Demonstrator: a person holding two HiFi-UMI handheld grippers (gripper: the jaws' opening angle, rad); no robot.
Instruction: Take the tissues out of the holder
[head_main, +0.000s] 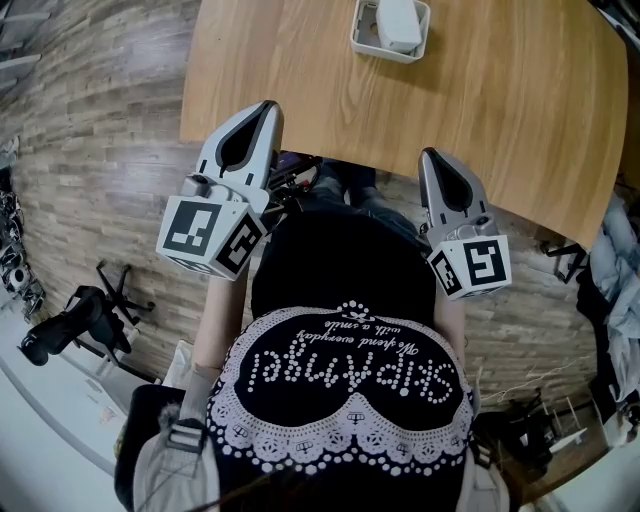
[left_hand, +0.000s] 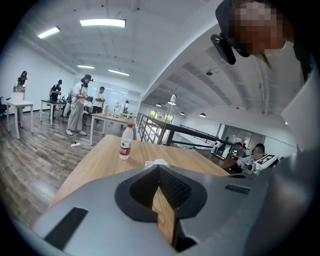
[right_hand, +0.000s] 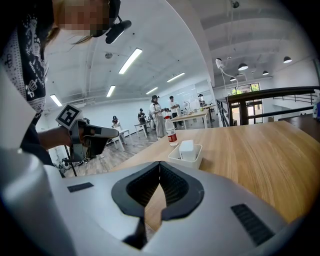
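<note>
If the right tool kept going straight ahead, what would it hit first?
Probably the wooden table, a little short of the white holder with the tissues; depth is hard to judge.

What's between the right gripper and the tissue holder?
Only bare table. In the right gripper view, plain wood runs from the shut right gripper to the holder. The bottle stands beyond the holder, not between.
</note>
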